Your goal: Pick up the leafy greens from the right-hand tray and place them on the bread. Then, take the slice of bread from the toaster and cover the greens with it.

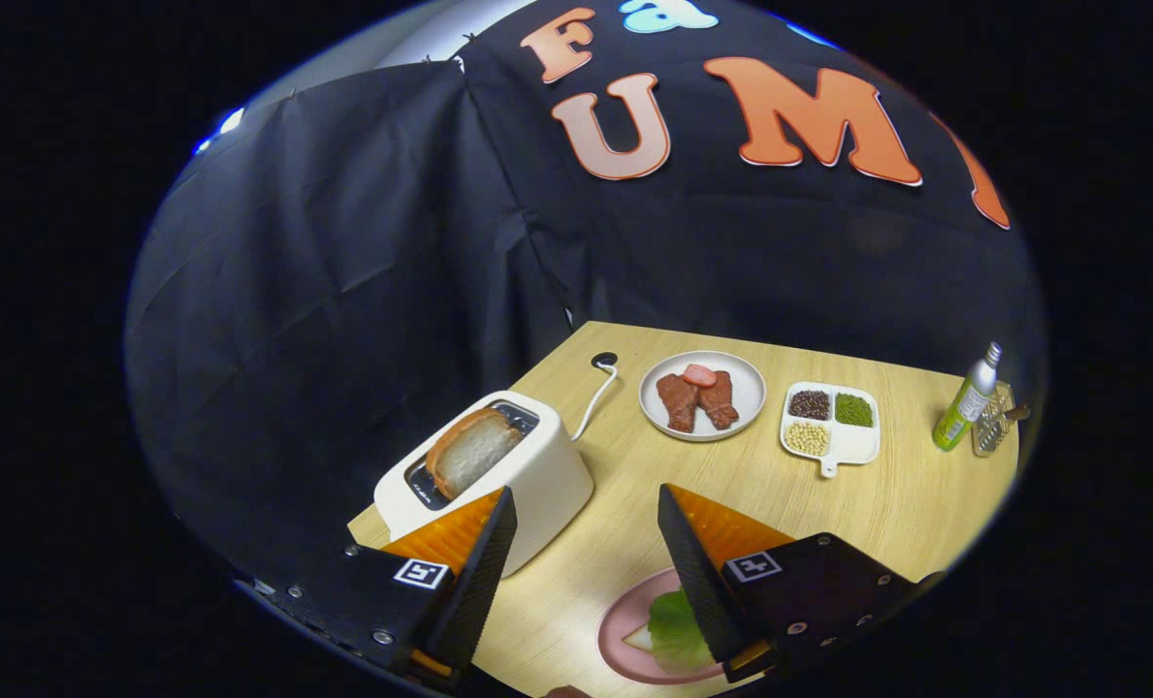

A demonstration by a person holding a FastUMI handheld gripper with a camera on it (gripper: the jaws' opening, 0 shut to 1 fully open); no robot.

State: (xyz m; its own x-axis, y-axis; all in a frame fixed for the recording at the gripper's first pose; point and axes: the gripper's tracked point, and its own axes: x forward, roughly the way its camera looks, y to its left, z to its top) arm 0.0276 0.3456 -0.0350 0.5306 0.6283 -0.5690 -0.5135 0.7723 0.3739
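My gripper [586, 504] hangs open above the wooden table [886, 504], with nothing between its fingers. Below and between the fingers lies a pink plate [624, 630]; on it a green leaf [673, 625] covers a slice of bread whose pale corner [640, 639] peeks out. The right finger hides part of the leaf and plate. Just ahead of the left finger stands a white toaster [537, 485] with a slice of bread [471, 451] sticking up out of its slot.
Beyond the fingers sit a white plate [746, 388] with brown meat pieces [697, 400], and a white divided tray [852, 446] holding grains and green bits. A green bottle [964, 412] and a glass [993, 427] stand at the far right edge. The toaster's cord [595, 393] runs to the back.
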